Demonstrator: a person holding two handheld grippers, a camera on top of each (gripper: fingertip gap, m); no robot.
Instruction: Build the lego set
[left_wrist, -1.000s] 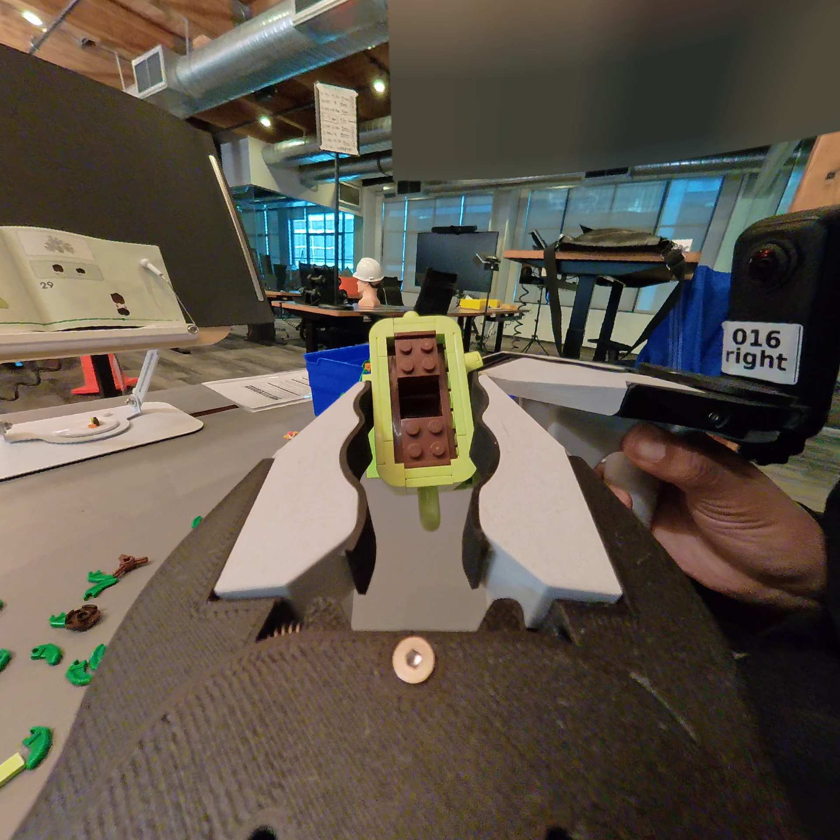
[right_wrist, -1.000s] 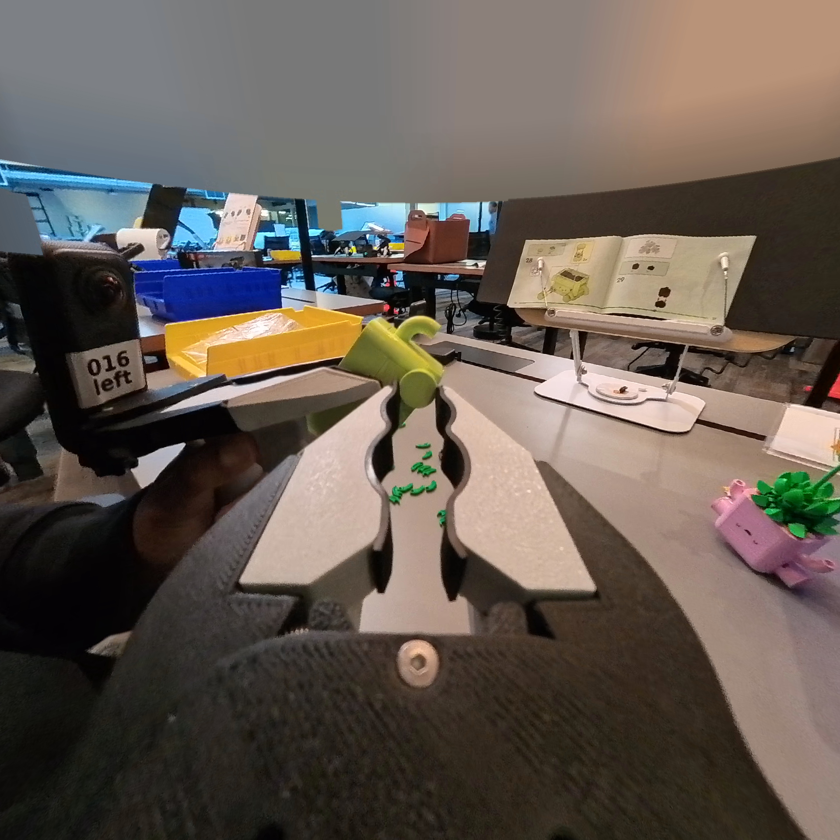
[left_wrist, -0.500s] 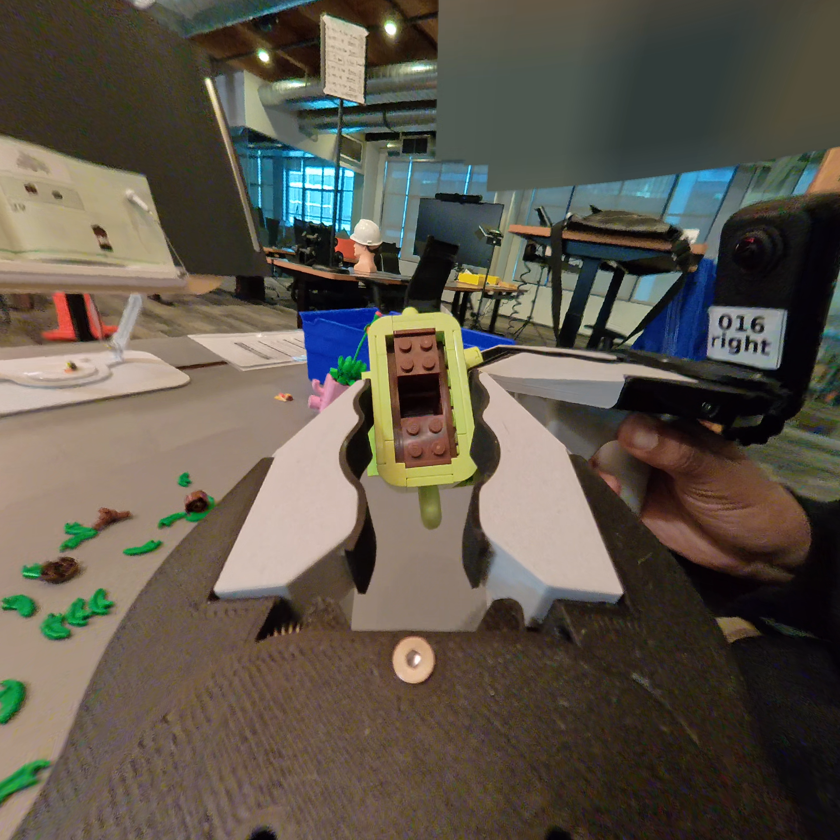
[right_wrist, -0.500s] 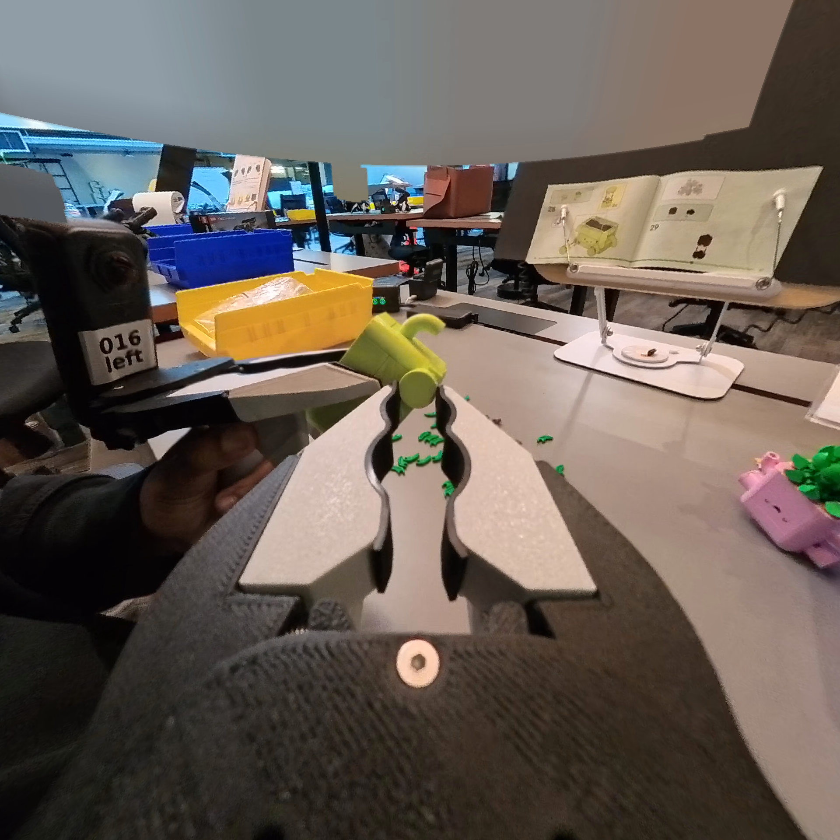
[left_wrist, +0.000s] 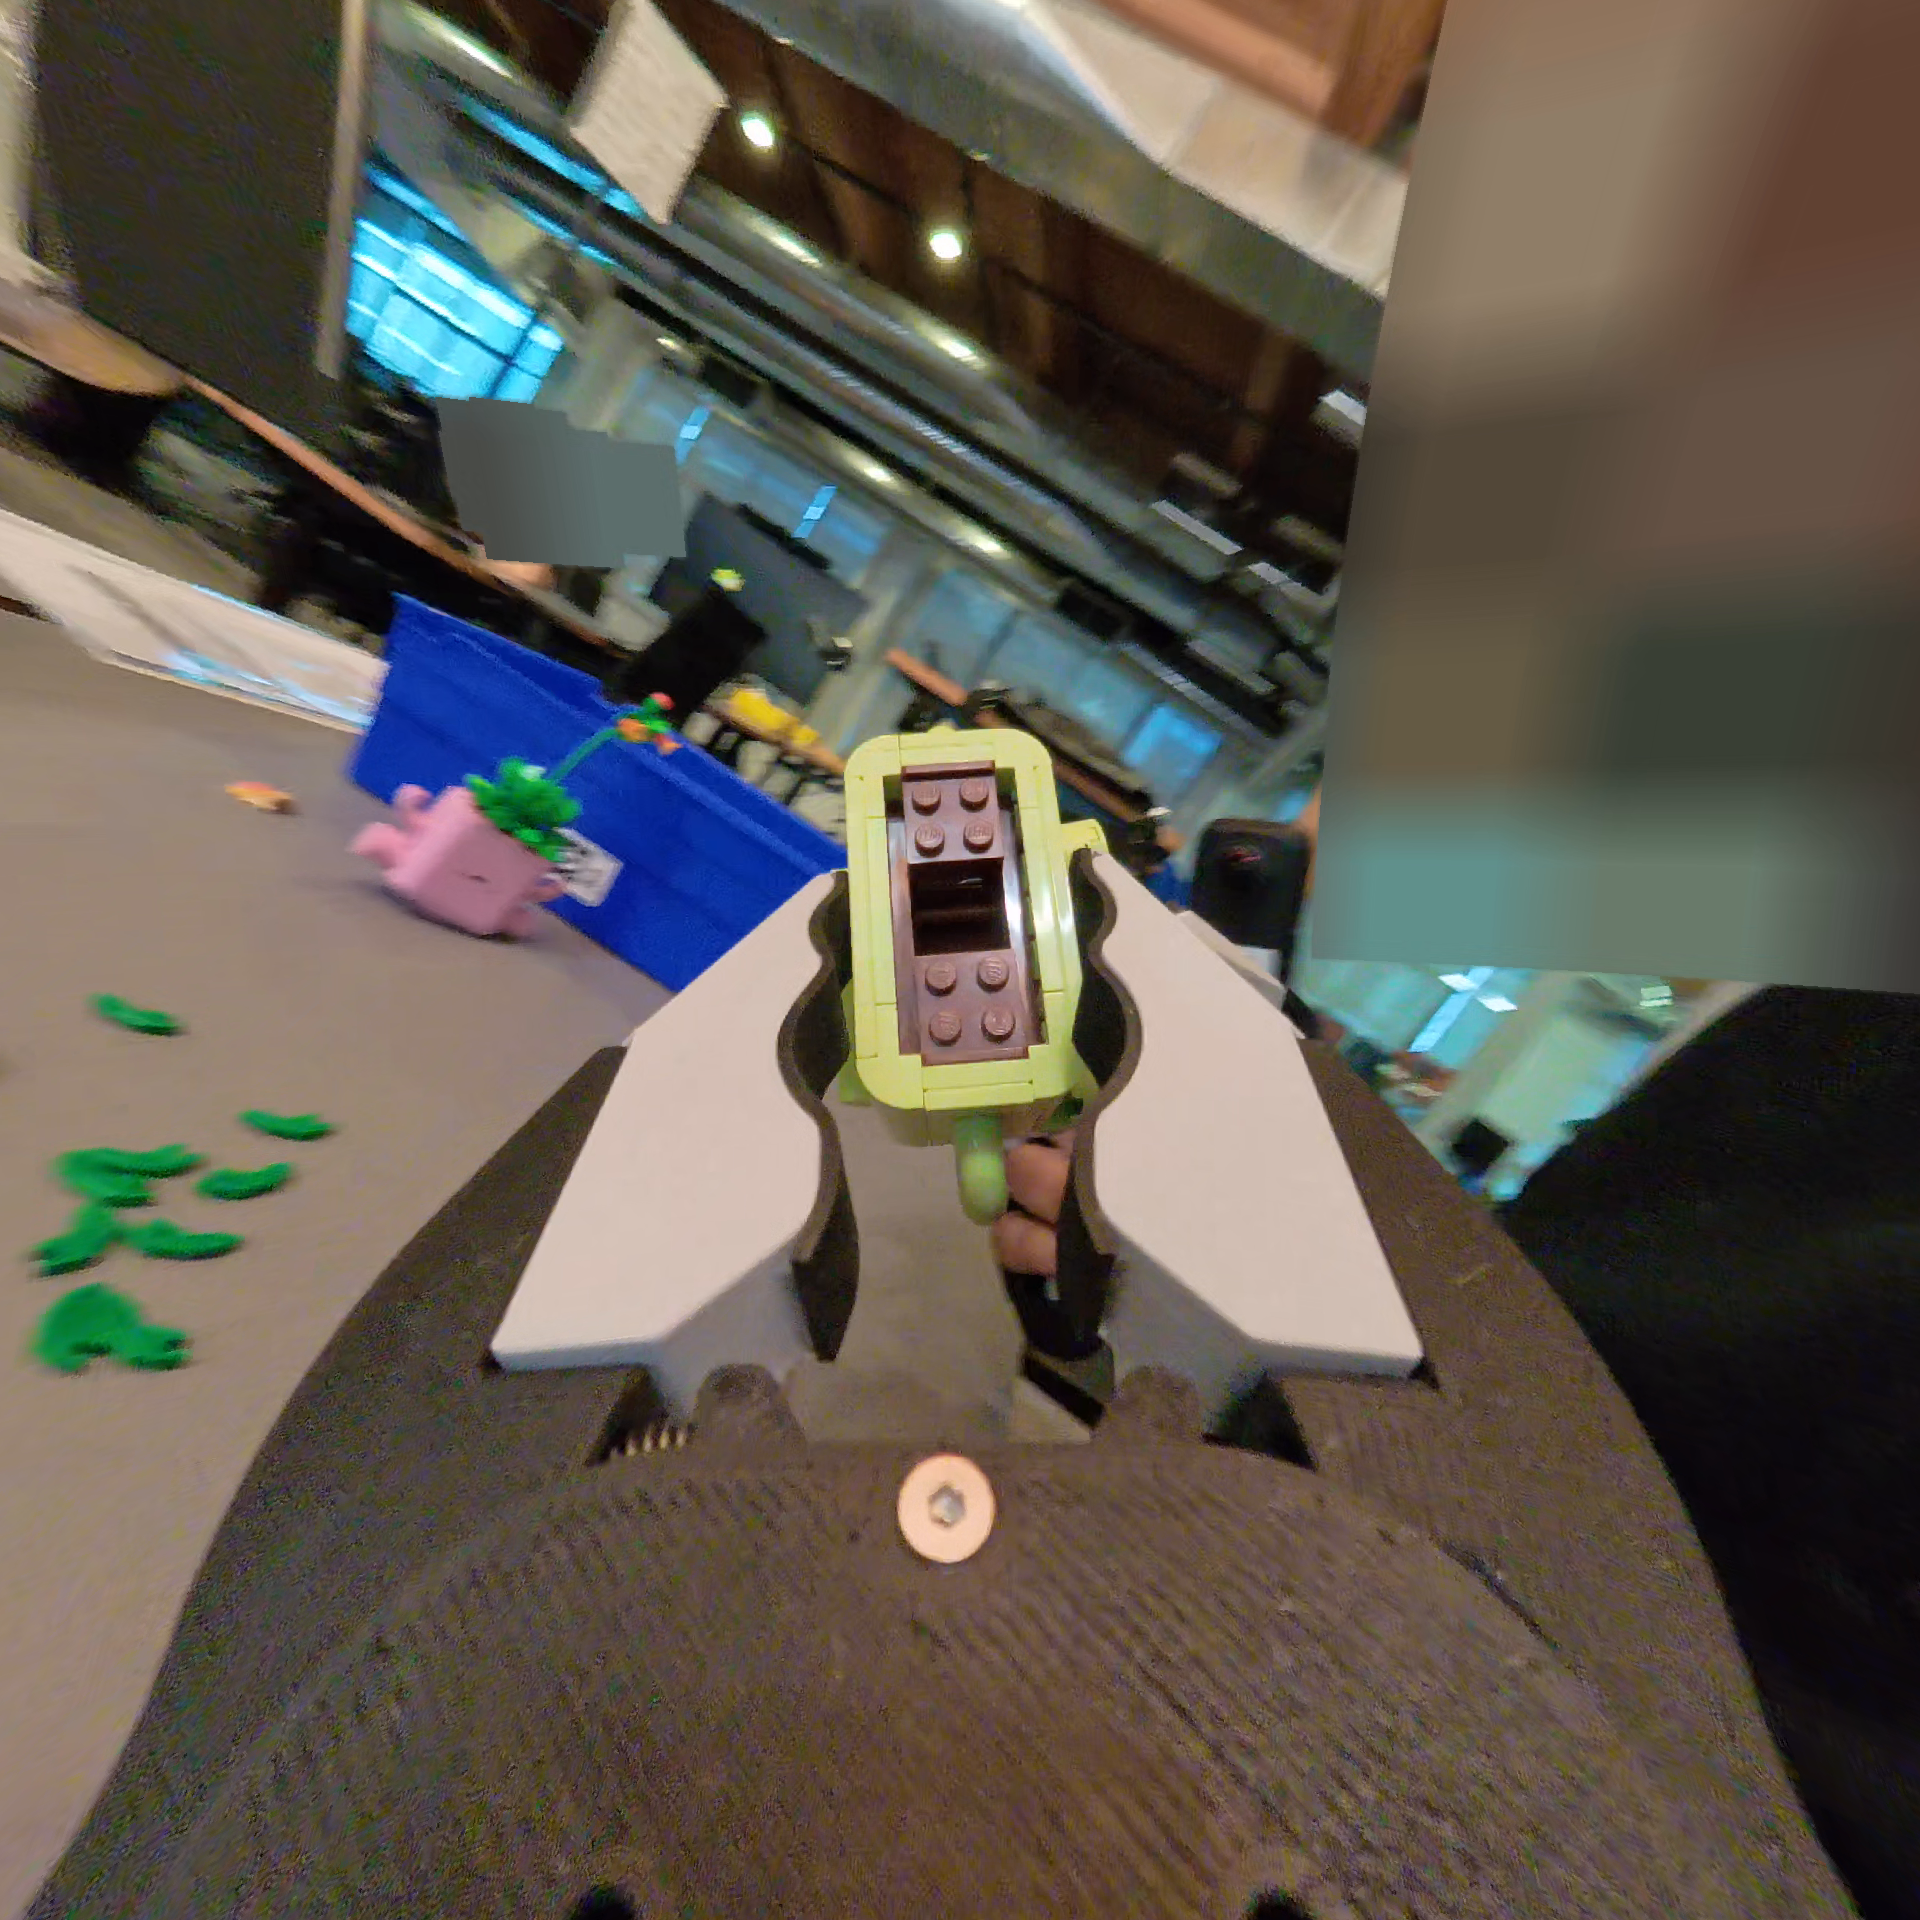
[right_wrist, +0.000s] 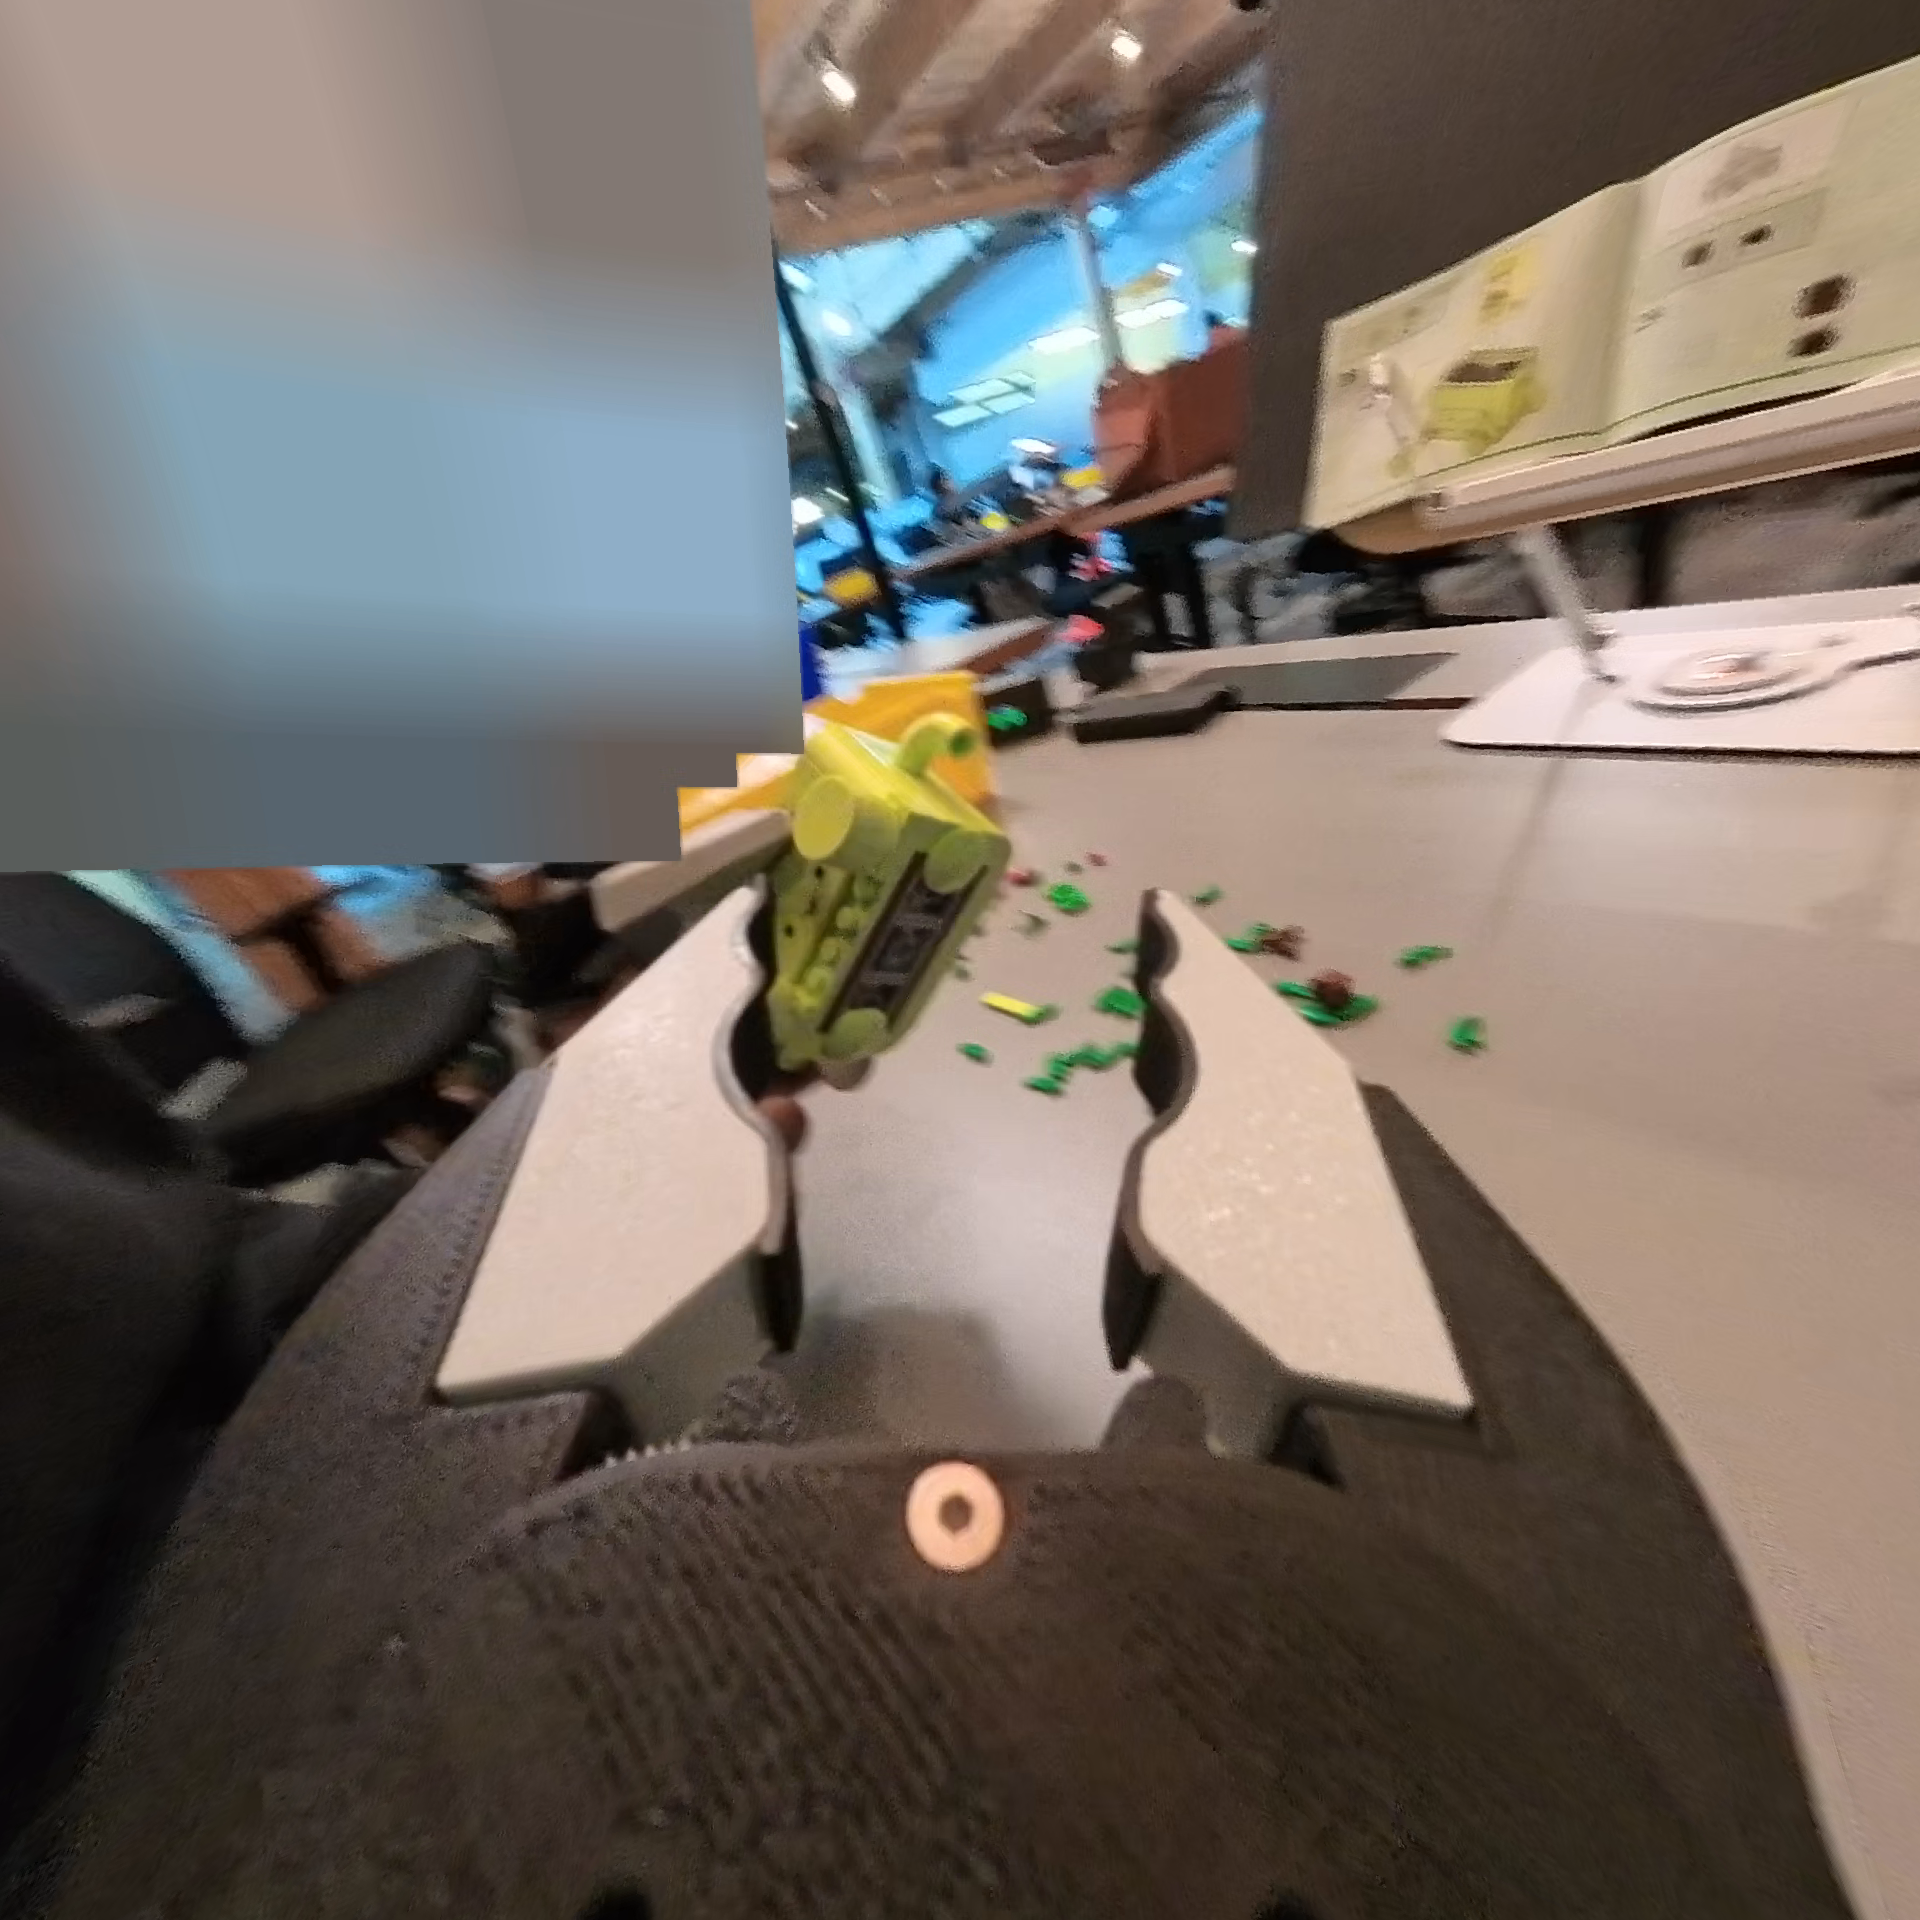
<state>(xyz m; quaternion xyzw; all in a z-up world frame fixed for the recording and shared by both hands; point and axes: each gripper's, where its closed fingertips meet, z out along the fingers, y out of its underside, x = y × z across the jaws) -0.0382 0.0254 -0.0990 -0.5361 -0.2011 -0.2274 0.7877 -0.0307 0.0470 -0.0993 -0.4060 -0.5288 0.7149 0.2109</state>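
Note:
My left gripper (left_wrist: 961, 914) is shut on a lime-green lego pot (left_wrist: 956, 925) with brown bricks inside, held in the air with its open top facing the camera. In the right wrist view the same pot (right_wrist: 883, 925) shows its underside, tilted, just by my right gripper's left finger (right_wrist: 665, 1122). My right gripper (right_wrist: 951, 914) is open wide and empty. Part of the right gripper's dark body (left_wrist: 1247, 883) shows behind the pot in the left wrist view. Loose green leaf pieces (right_wrist: 1091, 1049) lie on the grey table (right_wrist: 1558, 987).
A finished pink pot with a green plant (left_wrist: 468, 862) stands before a blue bin (left_wrist: 644, 831). Green pieces (left_wrist: 125, 1236) lie at the left. The instruction booklet (right_wrist: 1621, 312) sits on a white stand (right_wrist: 1683, 696) at back right. A yellow bin (right_wrist: 914, 707) is behind the pot. The grippers are tip to tip, or close to it.
My right gripper has opened wide and come off the lime pot. Both grippers have swung and tilted; the left one now points more upward, still holding the pot.

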